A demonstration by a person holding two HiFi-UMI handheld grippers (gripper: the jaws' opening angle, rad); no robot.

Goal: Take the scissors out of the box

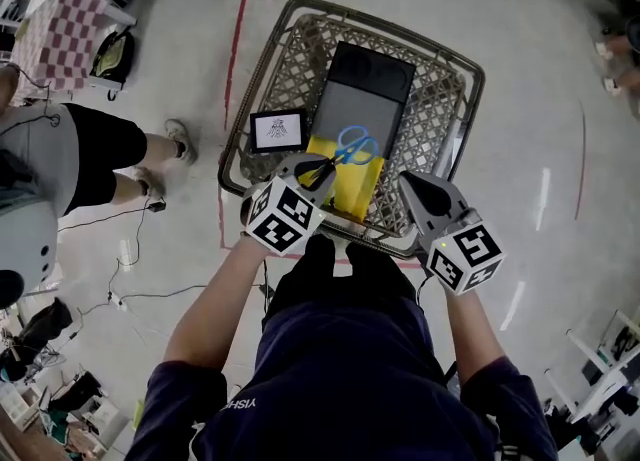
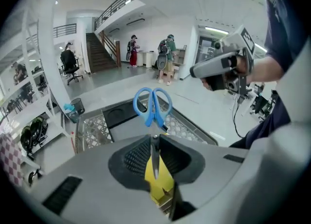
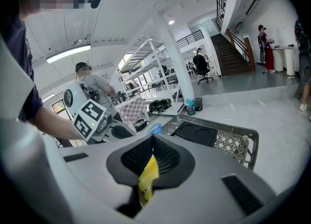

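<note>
The scissors [image 1: 350, 146] have blue handles, and my left gripper [image 1: 318, 171] is shut on their blades. They hang above the grey lattice basket [image 1: 380, 31]. In the left gripper view the blades stand on edge between the pads, and the blue handles [image 2: 153, 105] stick out past the left gripper's tips [image 2: 154, 138]. My right gripper [image 1: 405, 181] hovers over the basket's near right side with its tips [image 3: 153, 138] together. A yellow package [image 3: 146, 179] shows through the gap behind them, and I cannot tell if it is touched. The blue handle [image 3: 155, 129] peeks just over those tips.
Inside the basket lie a black and grey box [image 1: 365, 99], the yellow package [image 1: 350, 184] and a small picture card [image 1: 278, 130] at its left wall. A person [image 1: 80, 154] stands on the floor at the left. A red tape line [image 1: 238, 39] runs along the basket's left side.
</note>
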